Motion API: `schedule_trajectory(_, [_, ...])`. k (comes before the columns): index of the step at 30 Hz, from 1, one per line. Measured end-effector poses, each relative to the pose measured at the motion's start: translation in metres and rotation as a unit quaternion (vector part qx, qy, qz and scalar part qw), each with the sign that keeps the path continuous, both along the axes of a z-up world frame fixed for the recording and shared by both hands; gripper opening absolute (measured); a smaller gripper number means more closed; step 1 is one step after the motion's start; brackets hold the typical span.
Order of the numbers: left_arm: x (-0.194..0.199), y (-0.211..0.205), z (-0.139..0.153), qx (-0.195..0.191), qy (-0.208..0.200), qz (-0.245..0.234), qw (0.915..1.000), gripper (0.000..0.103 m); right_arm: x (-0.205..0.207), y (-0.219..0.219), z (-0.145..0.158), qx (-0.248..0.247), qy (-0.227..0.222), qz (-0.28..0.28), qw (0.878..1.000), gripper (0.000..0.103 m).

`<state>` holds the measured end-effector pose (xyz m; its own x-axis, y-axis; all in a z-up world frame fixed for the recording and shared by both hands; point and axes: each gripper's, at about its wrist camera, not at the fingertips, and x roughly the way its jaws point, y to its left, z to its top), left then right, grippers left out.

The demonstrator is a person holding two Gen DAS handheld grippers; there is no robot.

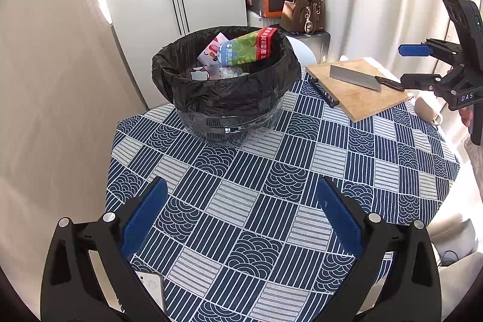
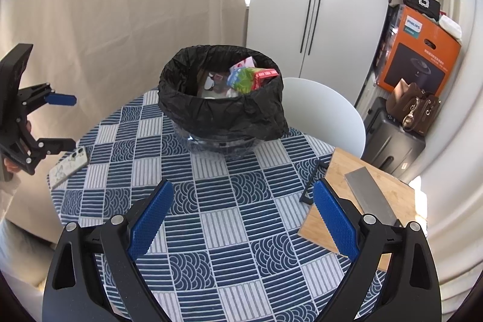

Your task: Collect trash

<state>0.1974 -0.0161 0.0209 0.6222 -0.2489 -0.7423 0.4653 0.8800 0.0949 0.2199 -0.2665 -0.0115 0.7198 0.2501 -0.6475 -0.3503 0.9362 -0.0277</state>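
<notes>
- Left wrist view: the left gripper (image 1: 241, 213) hangs wide apart and empty over the tablecloth (image 1: 271, 171).
- Right gripper (image 2: 241, 216) is likewise spread, holding nothing.
- Trash packets (image 1: 247, 50) already sit inside the lined bin (image 1: 223, 86).
- Risk: mistaking the phone (image 2: 68, 166) or cleaver (image 1: 354, 76) for trash, or snagging the liner.
</notes>
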Motion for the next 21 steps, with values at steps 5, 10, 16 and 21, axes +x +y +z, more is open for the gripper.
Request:
schedule_trajectory(5, [-0.0013,0.0004,-0.0013,0.003,0.006,-0.003,1.0,0.097,-0.0022,0.0021,0.0011,-0.002,-0.001,0.004,1.0,0.089])
schedule_trajectory(10, [-0.0037,0.0019,-0.0015,0.004,0.005,-0.001,1.0,0.097,-0.0032,0.0037,0.0014,-0.004,-0.001,0.004,1.0,0.089])
schedule_trajectory(16, [-0.0031,0.0025,-0.0008,0.009,0.004,0.002,1.0,0.097,-0.0039,0.0031,0.0012,-0.004,-0.001,0.001,1.0,0.089])
schedule_trajectory(21, [-0.0049,0.0012,-0.0005,0.006,0.003,-0.001,1.0,0.097,-0.0056,0.0029,0.0013,-0.003,-0.001,0.0,1.0,0.089])
